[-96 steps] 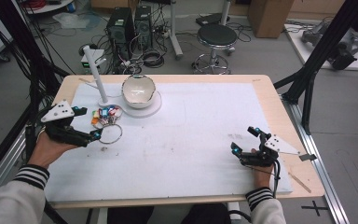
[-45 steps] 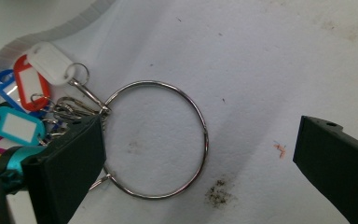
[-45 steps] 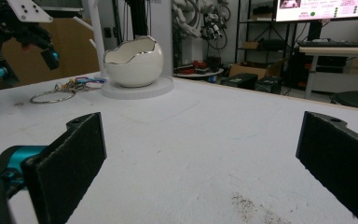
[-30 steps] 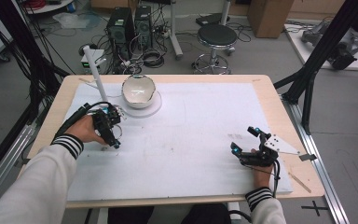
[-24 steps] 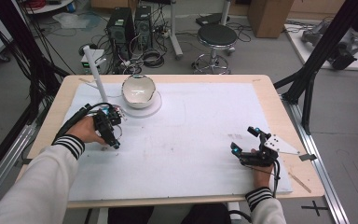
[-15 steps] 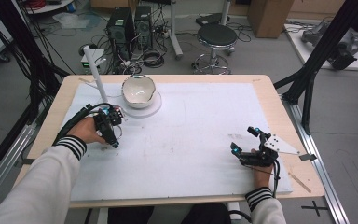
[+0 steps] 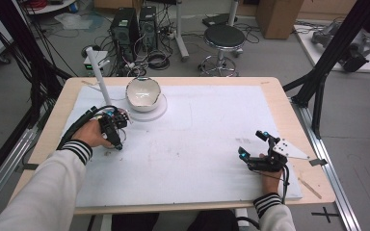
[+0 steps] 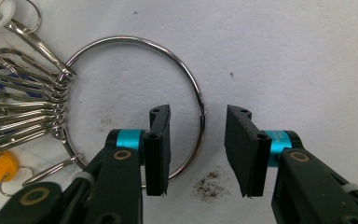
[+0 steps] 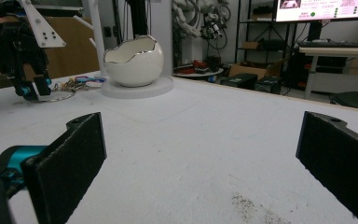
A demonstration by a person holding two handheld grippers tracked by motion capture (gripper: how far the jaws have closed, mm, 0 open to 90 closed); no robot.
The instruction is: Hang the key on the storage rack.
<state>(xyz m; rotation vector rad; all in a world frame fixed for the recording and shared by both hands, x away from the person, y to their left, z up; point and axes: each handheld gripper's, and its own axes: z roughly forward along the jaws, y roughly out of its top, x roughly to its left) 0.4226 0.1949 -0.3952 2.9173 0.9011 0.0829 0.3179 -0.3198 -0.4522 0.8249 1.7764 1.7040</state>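
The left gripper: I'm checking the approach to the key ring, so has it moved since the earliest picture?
Yes. The left gripper has gone from the table's left edge toward the white bowl, and its jaws have just been closing around the key ring.

Nothing readable here, honestly — the monitor (image 9: 324, 9) far back in the right gripper view has lines of text, but they're way too small and blurry to make out. No labels or brands elsewhere.

Even, bright indoor light, soft shadows, slightly coarse pictures, close foreground blurred.
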